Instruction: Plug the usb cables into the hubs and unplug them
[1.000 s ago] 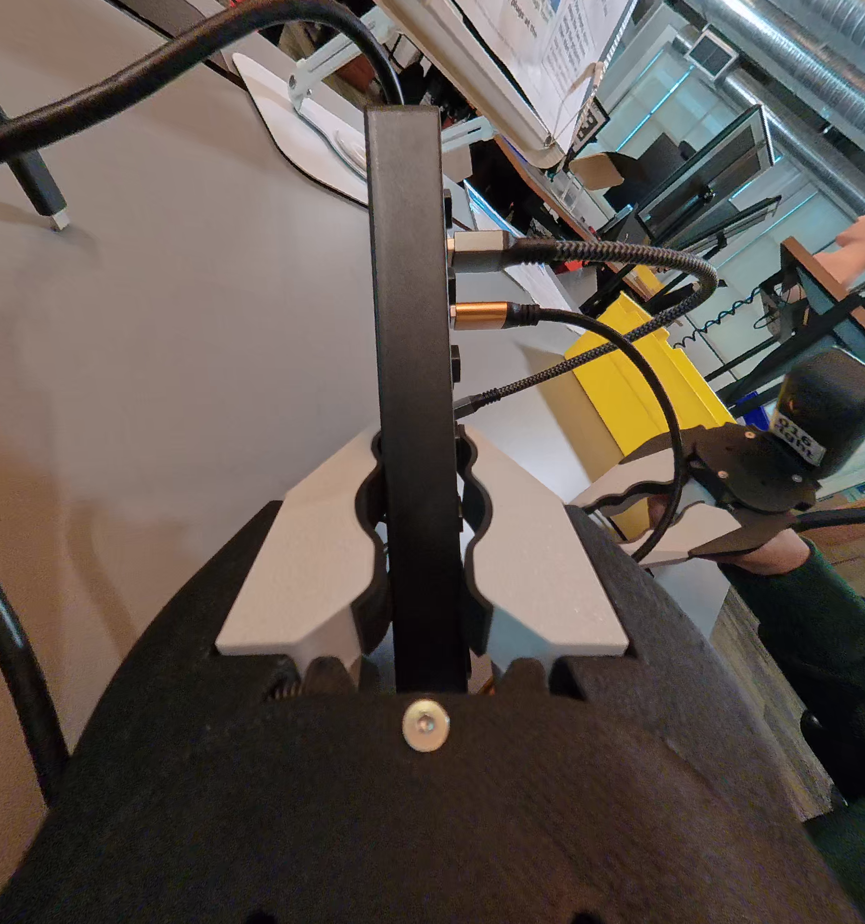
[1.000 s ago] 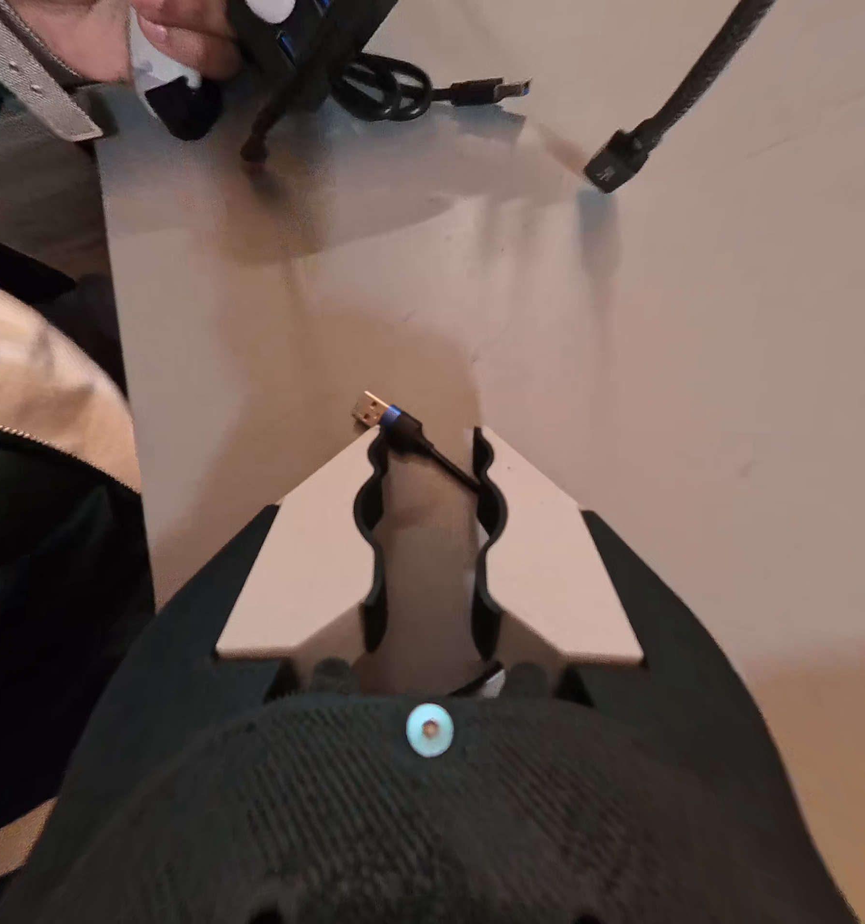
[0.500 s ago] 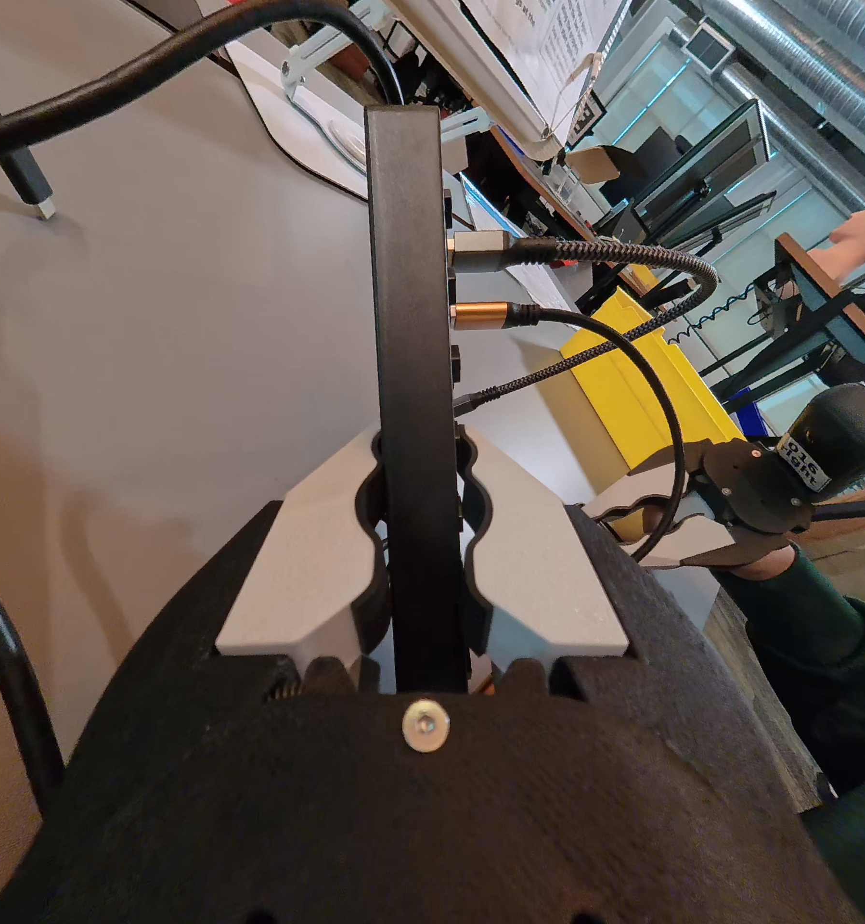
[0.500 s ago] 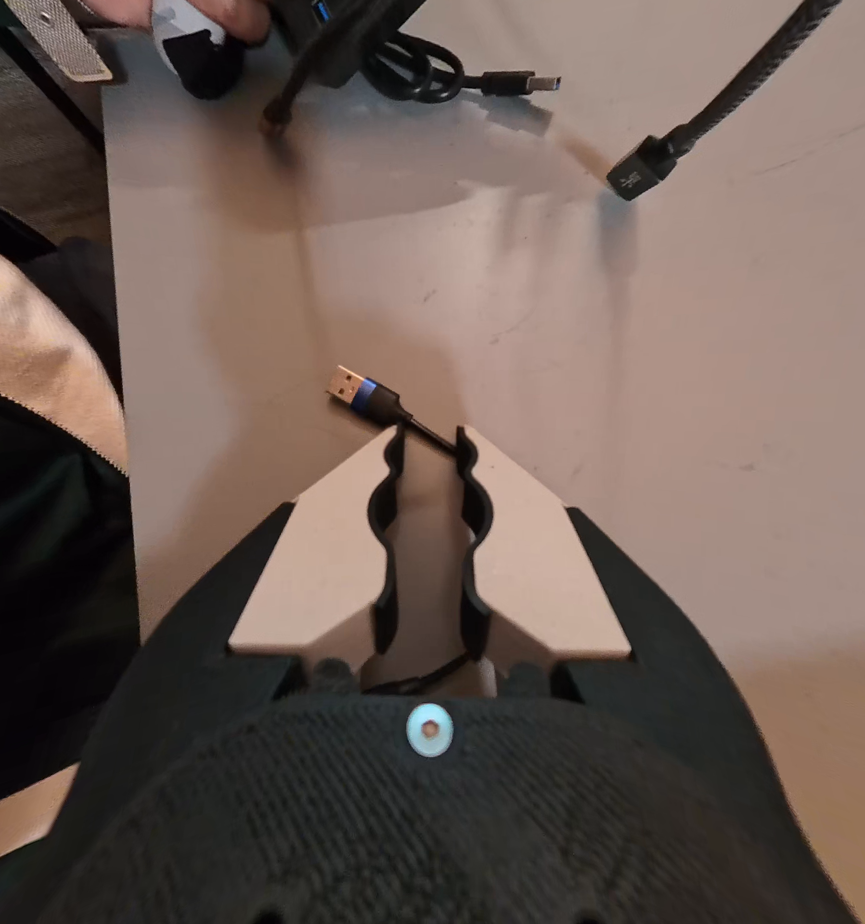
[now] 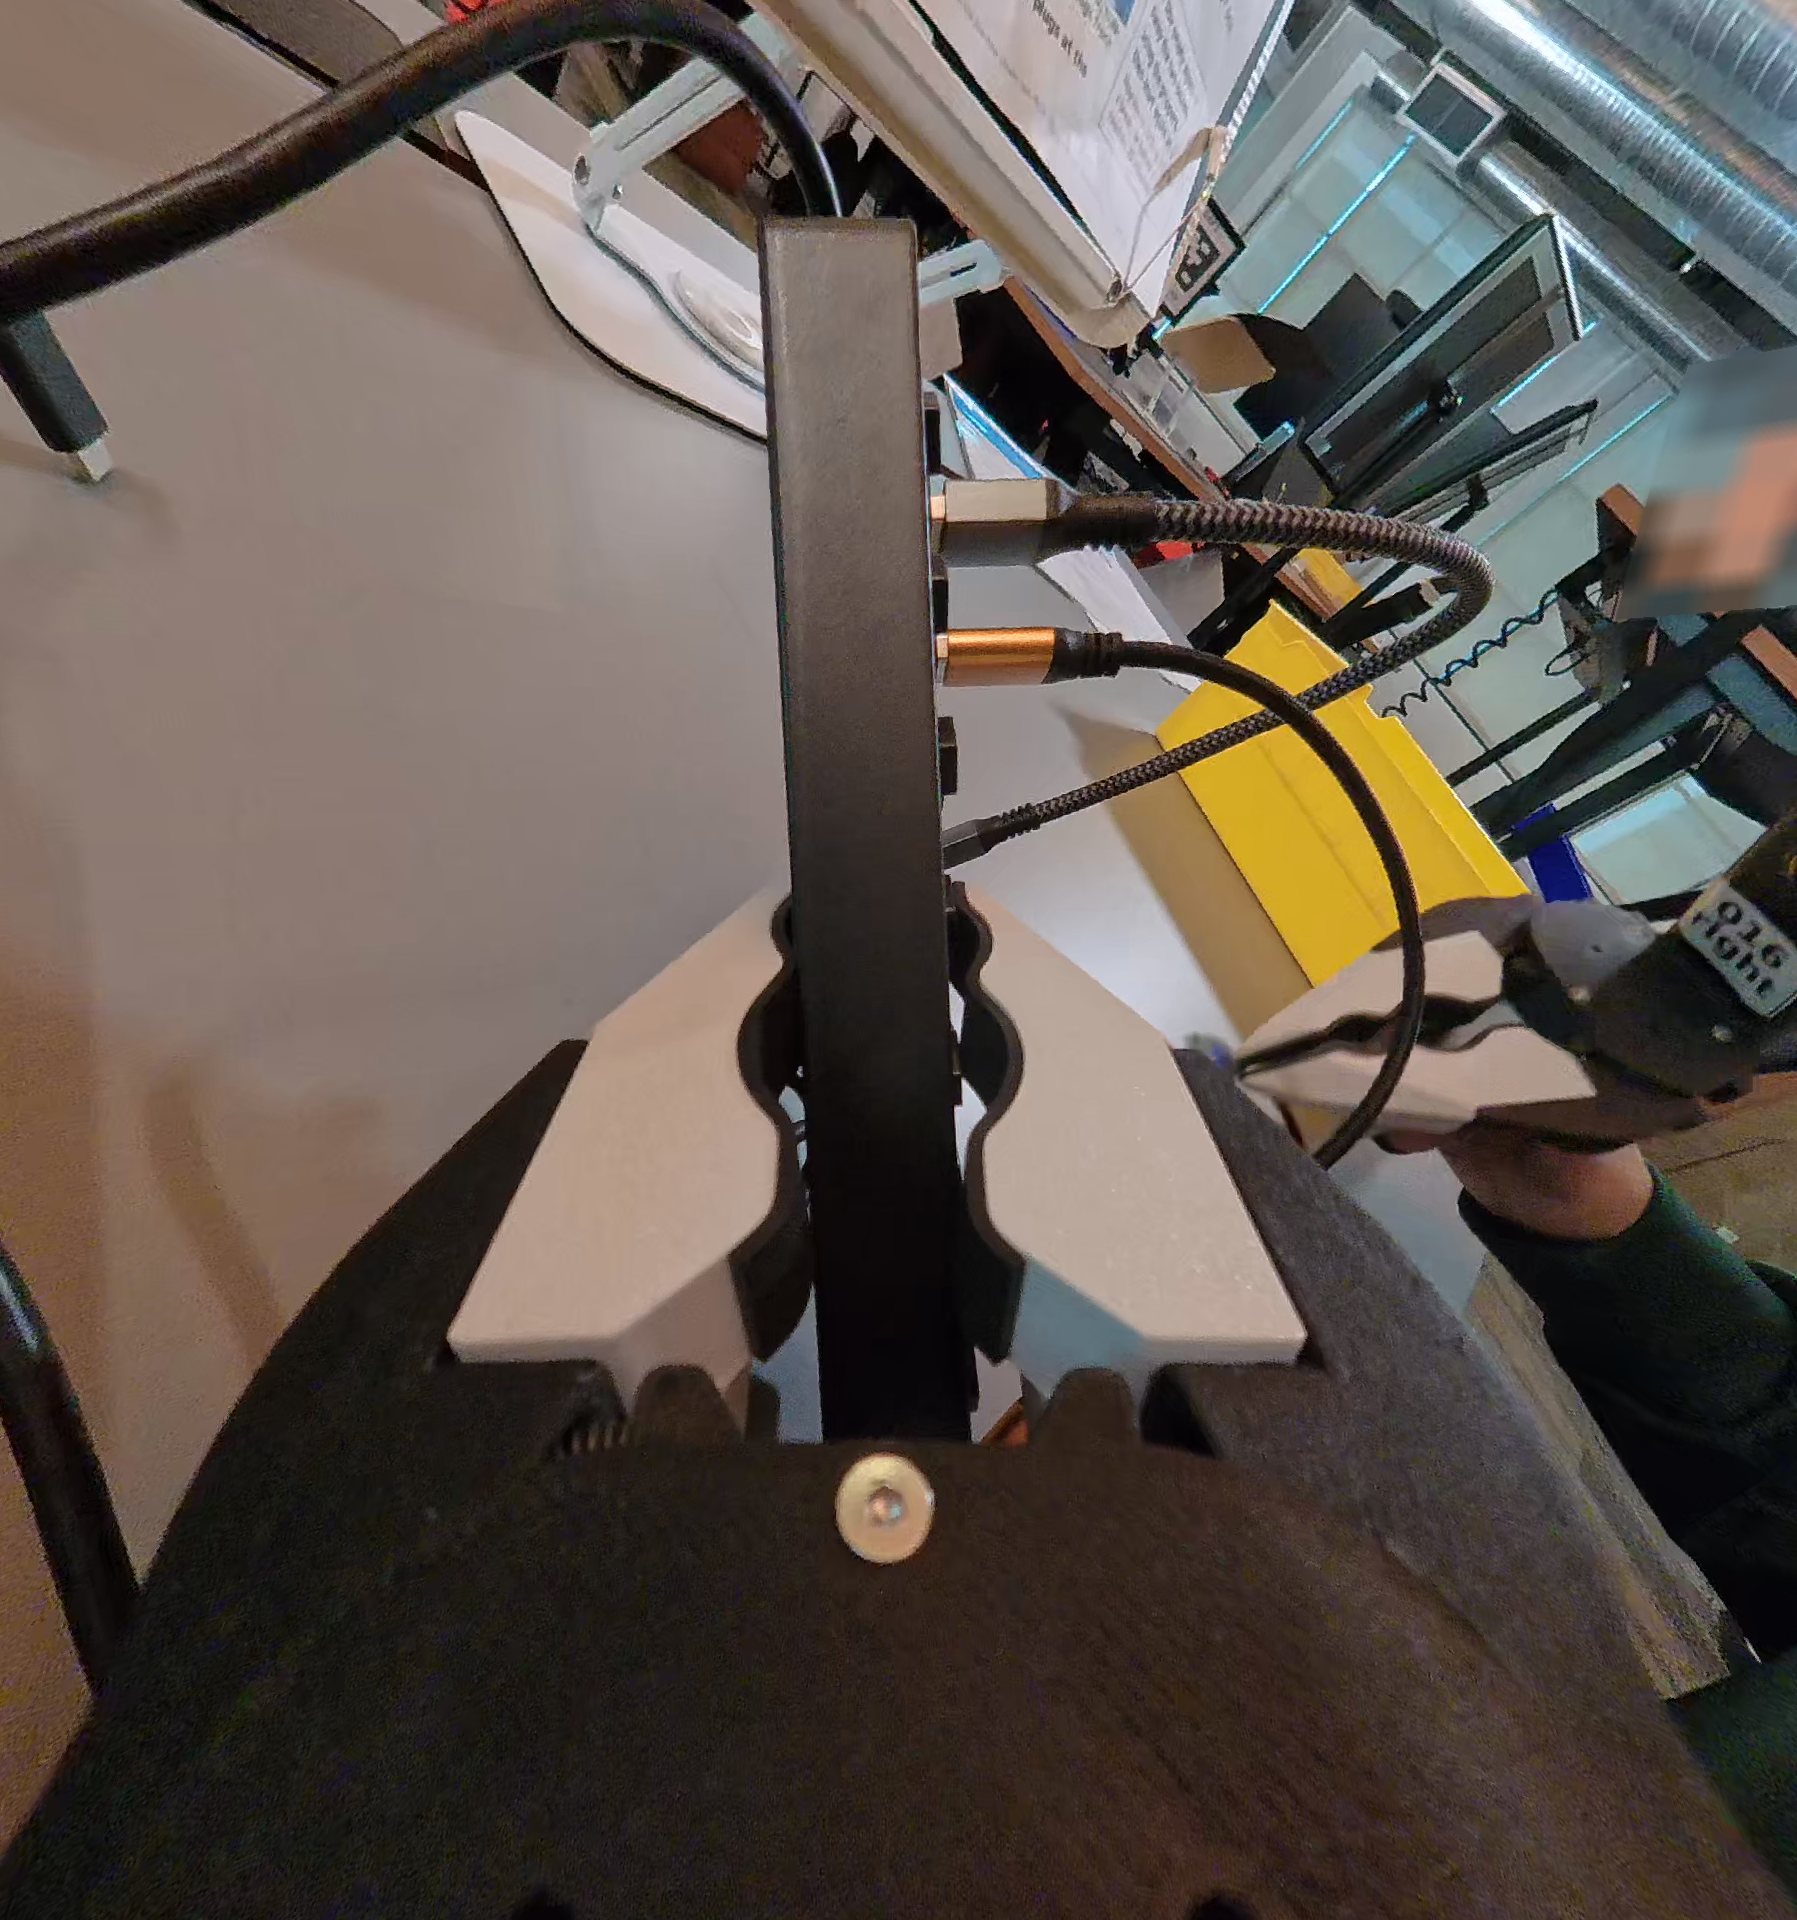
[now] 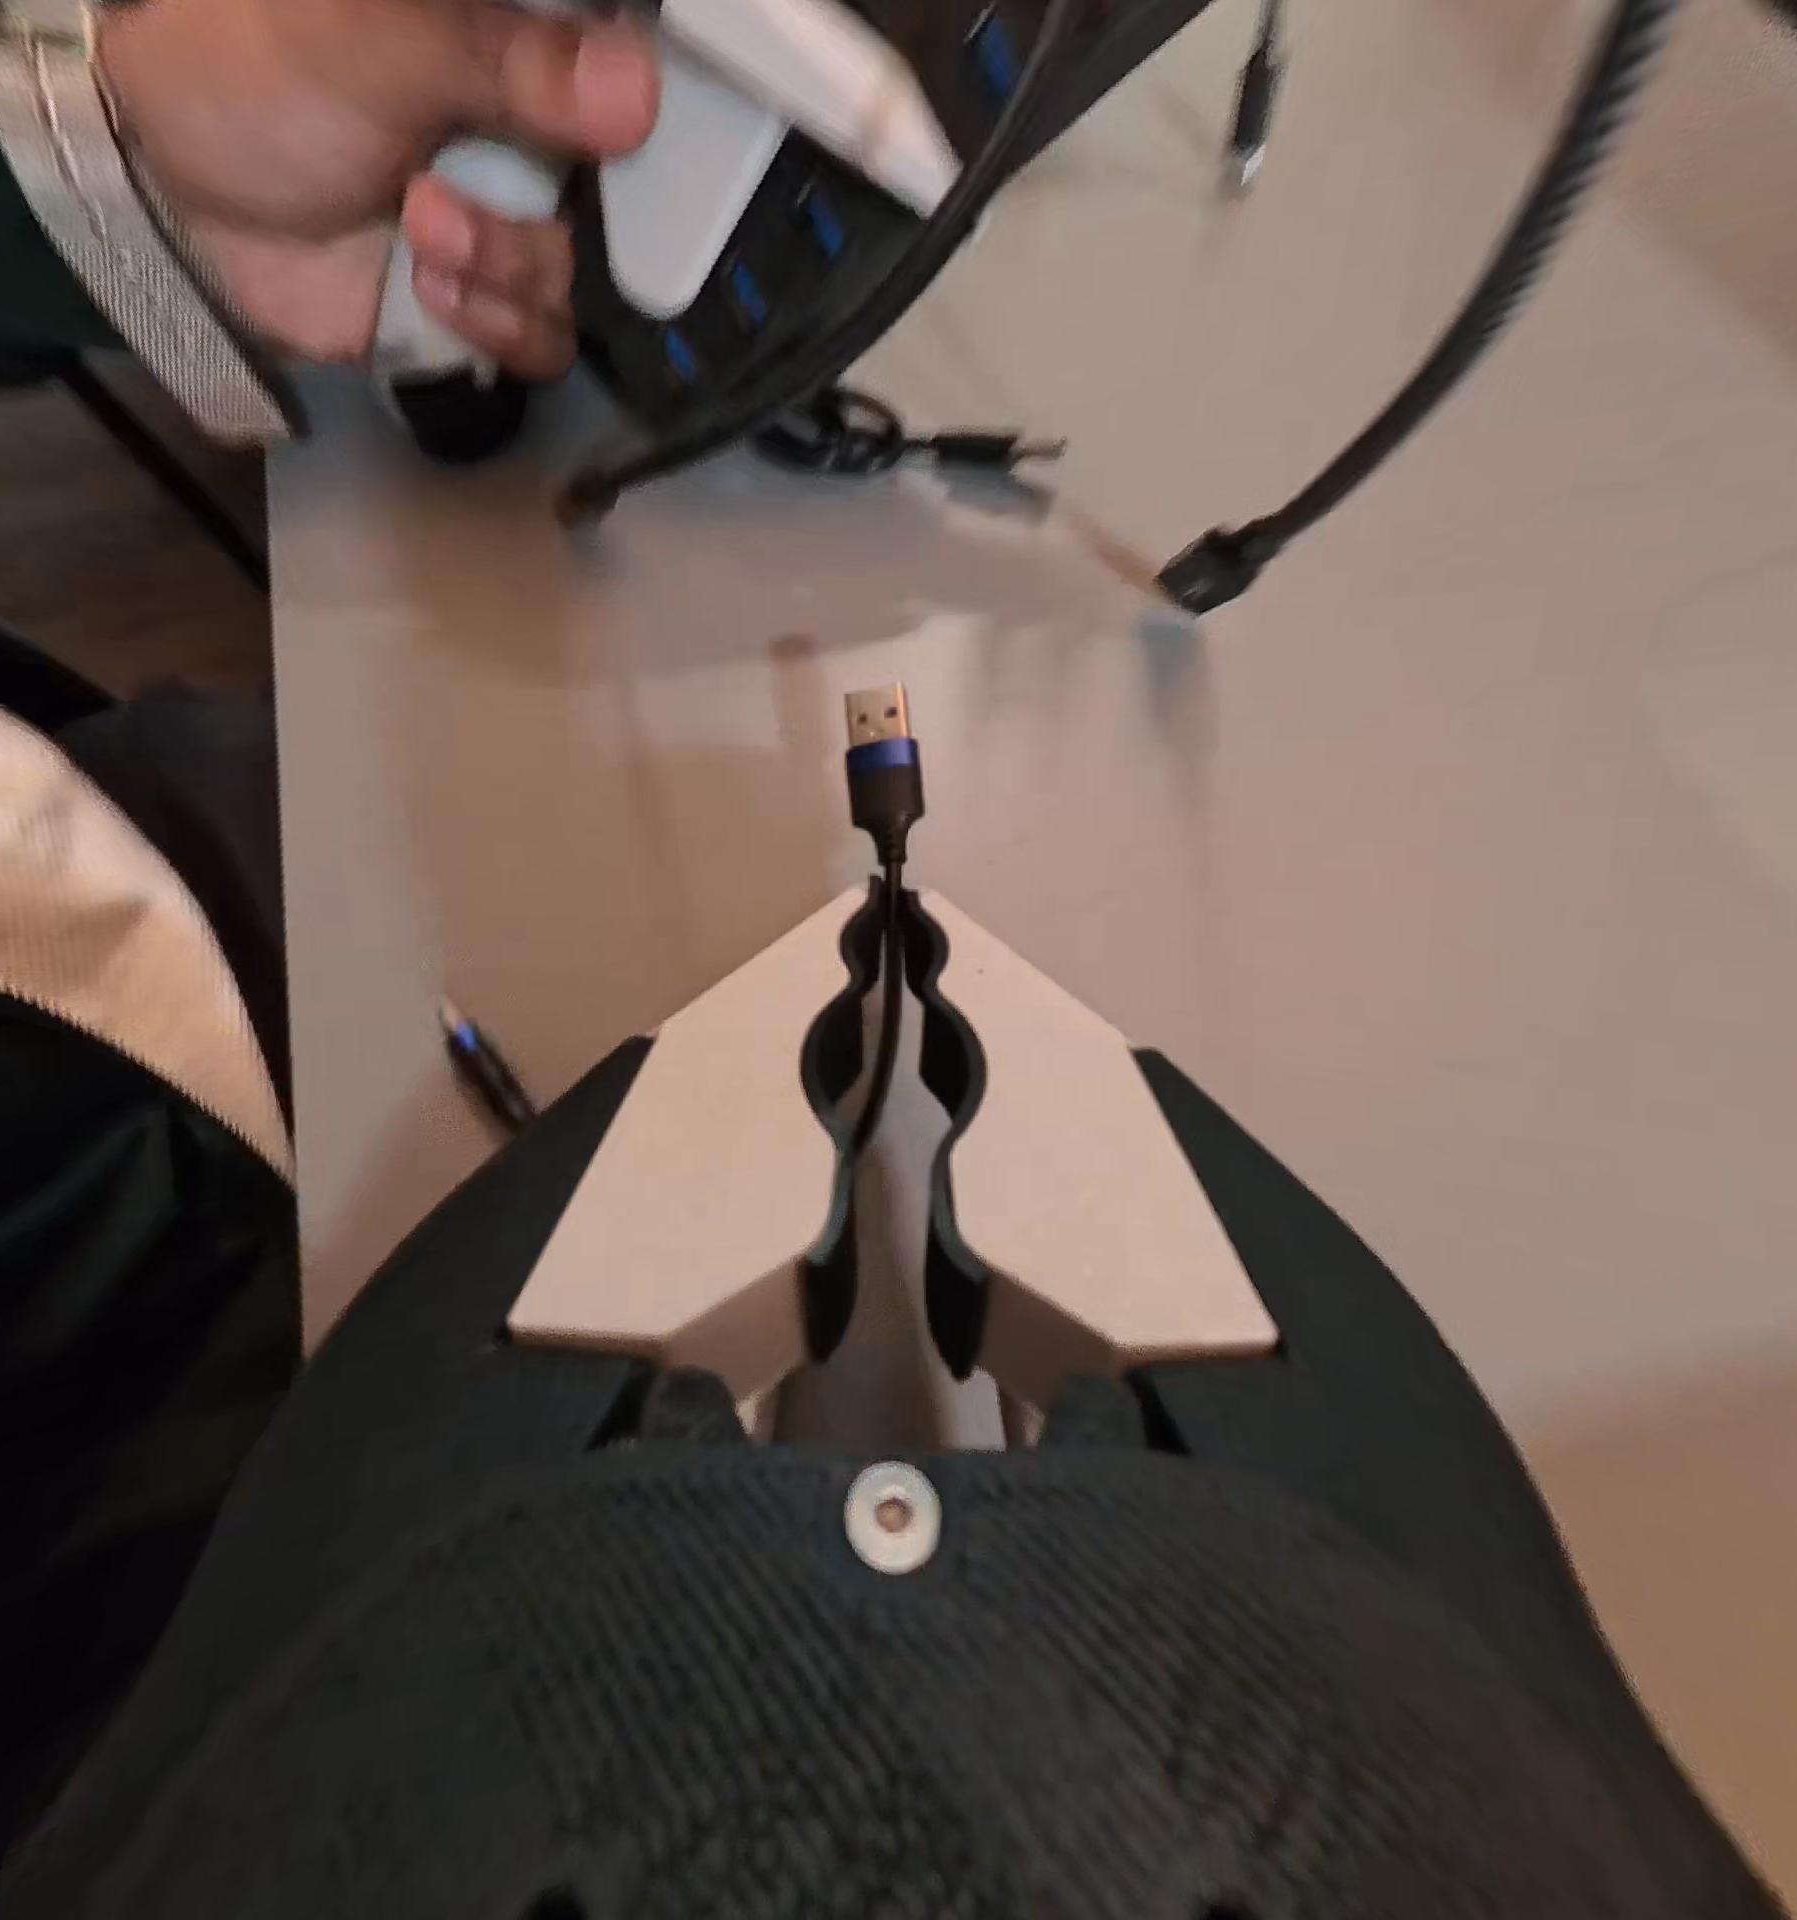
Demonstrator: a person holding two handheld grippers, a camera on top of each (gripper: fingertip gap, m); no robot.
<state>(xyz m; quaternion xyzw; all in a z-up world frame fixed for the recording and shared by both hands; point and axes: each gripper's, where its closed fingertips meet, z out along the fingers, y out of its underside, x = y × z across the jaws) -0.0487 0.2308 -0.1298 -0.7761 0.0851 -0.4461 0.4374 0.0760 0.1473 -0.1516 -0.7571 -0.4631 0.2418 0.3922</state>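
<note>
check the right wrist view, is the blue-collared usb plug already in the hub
No, the usb plug sticks out free ahead of the right gripper, apart from the hub held up top.

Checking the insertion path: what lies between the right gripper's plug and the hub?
In the right wrist view, only bare table shows between the blue-collared plug and the hub.

A black hub (image 5: 852,727) is standing against a pale grey table (image 5: 354,675). Two plugs are showing on its side: a silver-grey plug (image 5: 998,509) on a black-and-grey braided cable (image 5: 1289,530), and a shiny copper-orange plug (image 5: 998,657) on a plain black cable (image 5: 1330,748). The left tool (image 5: 873,1091) is showing light grey fingers (image 5: 645,1143) with black liners on a black textured body. A bright yellow bin (image 5: 1320,790) is sitting behind. The right tool (image 6: 892,935) is showing a silver plug with a blue band (image 6: 881,748) on a black cord.
</note>
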